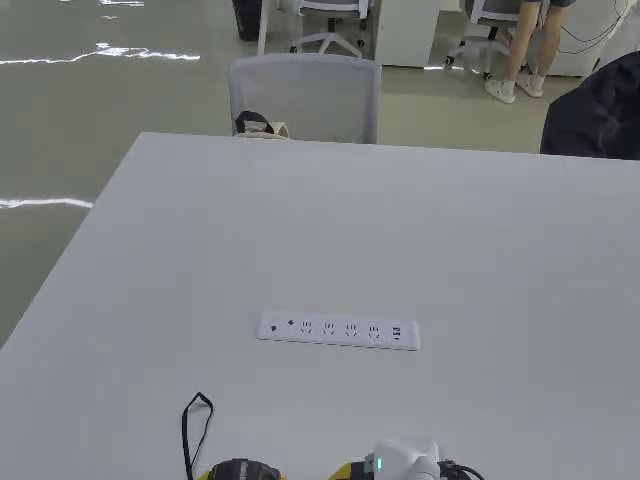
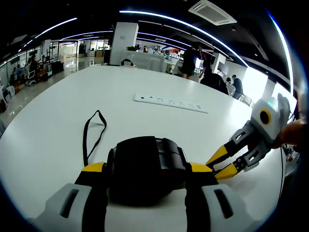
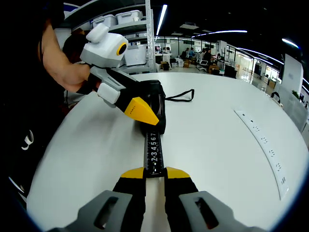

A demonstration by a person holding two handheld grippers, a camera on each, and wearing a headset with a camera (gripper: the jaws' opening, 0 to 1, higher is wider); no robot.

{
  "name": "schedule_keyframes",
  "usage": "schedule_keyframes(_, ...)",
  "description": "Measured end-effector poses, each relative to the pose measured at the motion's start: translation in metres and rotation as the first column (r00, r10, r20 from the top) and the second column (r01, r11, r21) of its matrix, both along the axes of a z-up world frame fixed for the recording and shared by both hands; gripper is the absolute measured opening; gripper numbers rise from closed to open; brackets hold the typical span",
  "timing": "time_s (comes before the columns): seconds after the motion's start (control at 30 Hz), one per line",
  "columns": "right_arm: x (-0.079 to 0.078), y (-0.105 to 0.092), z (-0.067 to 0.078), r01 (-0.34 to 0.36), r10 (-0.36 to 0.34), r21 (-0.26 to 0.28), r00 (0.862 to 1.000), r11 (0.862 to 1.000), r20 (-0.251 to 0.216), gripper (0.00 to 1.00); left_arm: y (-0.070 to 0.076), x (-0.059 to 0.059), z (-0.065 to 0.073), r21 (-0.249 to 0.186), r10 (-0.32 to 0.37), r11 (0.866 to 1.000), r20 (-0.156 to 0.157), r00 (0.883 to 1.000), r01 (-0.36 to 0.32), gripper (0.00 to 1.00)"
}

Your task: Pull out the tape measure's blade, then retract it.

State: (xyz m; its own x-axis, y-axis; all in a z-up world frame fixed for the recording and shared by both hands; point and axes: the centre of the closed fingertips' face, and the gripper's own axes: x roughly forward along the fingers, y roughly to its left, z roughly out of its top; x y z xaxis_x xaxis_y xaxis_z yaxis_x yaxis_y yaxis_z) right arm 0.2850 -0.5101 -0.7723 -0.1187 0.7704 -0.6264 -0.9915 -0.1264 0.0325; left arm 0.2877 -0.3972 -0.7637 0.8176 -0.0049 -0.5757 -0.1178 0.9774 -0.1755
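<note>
The black tape measure [image 2: 145, 157] lies on the white table [image 1: 400, 230] near its front edge, and my left gripper [image 2: 145, 170] is shut on its case. Its top edge [image 1: 240, 470] and its black wrist strap [image 1: 190, 425] lie at the bottom of the head view. A short length of blade [image 3: 153, 150] with printed numbers runs out of the case [image 3: 155, 104]. My right gripper [image 3: 154, 173] is shut on the blade's end. In the left gripper view the right gripper [image 2: 217, 168] comes in from the right, close beside the case.
A white power strip [image 1: 338, 331] lies across the middle of the table, beyond the tape measure. A grey chair [image 1: 305, 98] stands at the far edge. A person's legs [image 1: 520, 50] stand further back among office chairs.
</note>
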Motion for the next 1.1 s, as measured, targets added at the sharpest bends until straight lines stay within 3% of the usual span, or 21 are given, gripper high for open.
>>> schedule_keyframes(0.27, -0.001, 0.016, -0.001, -0.013, 0.013, 0.004, 1.0, 1.0, 0.004, 0.12, 0.003, 0.0, -0.006, -0.013, -0.003, 1.0, 0.001, 1.0, 0.003, 0.62)
schedule_keyframes(0.87, -0.008, 0.055, -0.003, -0.053, 0.053, 0.013, 0.998, 0.998, 0.019, 0.12, 0.001, -0.002, 0.0, -0.051, -0.019, 0.998, 0.001, 1.0, 0.02, 0.61)
schedule_keyframes(1.1, -0.009, 0.059, -0.003, -0.084, 0.084, 0.002, 0.996, 0.996, 0.036, 0.13, -0.002, -0.003, 0.003, -0.052, -0.031, 0.998, 0.003, 1.0, 0.031, 0.61)
